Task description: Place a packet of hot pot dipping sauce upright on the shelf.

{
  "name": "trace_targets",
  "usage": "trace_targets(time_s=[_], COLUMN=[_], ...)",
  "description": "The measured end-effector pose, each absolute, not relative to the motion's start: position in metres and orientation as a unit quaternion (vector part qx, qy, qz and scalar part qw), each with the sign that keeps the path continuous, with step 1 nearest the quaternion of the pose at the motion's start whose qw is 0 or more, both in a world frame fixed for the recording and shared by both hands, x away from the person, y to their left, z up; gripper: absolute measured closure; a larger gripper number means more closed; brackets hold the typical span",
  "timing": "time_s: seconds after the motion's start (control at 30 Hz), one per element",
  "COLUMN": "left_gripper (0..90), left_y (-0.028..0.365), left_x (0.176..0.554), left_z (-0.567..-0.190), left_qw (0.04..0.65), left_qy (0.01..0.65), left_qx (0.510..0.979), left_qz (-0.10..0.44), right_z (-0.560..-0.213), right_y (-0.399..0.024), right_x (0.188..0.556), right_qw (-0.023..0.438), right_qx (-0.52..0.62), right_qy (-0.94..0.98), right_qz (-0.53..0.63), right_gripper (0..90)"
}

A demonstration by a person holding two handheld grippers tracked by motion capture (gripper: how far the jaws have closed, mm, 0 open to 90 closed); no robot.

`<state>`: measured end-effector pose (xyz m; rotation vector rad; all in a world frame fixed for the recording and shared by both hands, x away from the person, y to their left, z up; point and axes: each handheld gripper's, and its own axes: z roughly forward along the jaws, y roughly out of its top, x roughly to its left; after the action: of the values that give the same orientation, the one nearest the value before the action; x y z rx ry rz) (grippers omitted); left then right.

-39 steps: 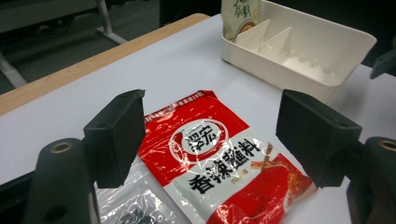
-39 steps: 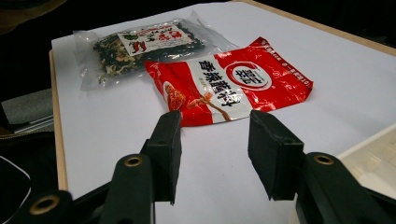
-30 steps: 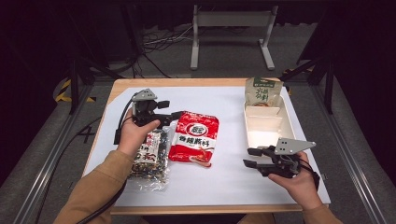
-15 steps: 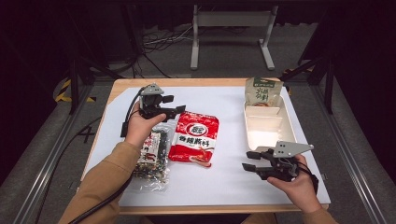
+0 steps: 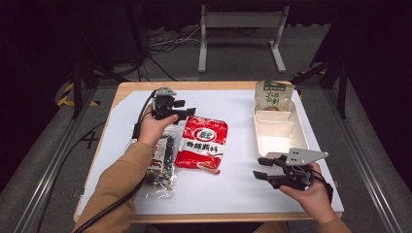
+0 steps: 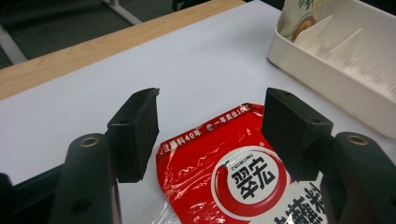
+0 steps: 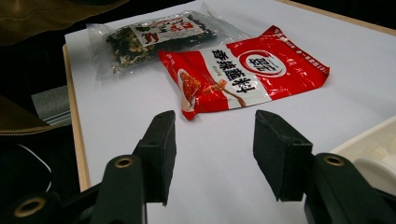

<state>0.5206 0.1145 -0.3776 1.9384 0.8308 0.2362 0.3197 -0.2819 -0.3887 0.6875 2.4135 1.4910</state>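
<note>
Red sachet (image 6: 219,182): white roundel with "CUIHONG" over large red characters "翠宏"; along its top edge small white print, "注意料40年" as far as legible, then "一年卖出1亿".

Same red sachet in the right gripper view: bold black characters "香辣蘸料".

Clear packet (image 7: 159,39): red-and-white label, characters unreadable.

Green pouch (image 5: 274,95): dark characters, too small to read.

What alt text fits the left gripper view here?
The left gripper, jaws open, hovers over the top edge of a red seasoning packet lying on the white table cover. A white divided tray sits at the upper right.
</note>
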Motion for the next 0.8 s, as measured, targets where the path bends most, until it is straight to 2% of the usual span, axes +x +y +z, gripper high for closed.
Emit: trace_targets(time_s=[0.13,0.47,0.8], left_gripper=[35.4,31.8,29.8], left_y=[0.111,0.108,0.096], left_x=[0.528,0.542,0.549], left_z=[-0.385,-0.406,-0.42], left_qw=[0.472,0.438,0.405], left_qy=[0.353,0.38,0.38], left_qx=[0.802,0.811,0.831], left_qz=[0.103,0.077,0.046], right_z=[-0.389,-0.391,-0.395], right_y=[-0.282,-0.28,-0.279], right_x=[0.319,0.319,0.321], right_qw=[0.112,0.108,0.098], right_qx=[0.233,0.229,0.229], right_qy=[0.822,0.826,0.827], right_qz=[0.508,0.504,0.503], right_gripper=[48.4,48.0,47.4])
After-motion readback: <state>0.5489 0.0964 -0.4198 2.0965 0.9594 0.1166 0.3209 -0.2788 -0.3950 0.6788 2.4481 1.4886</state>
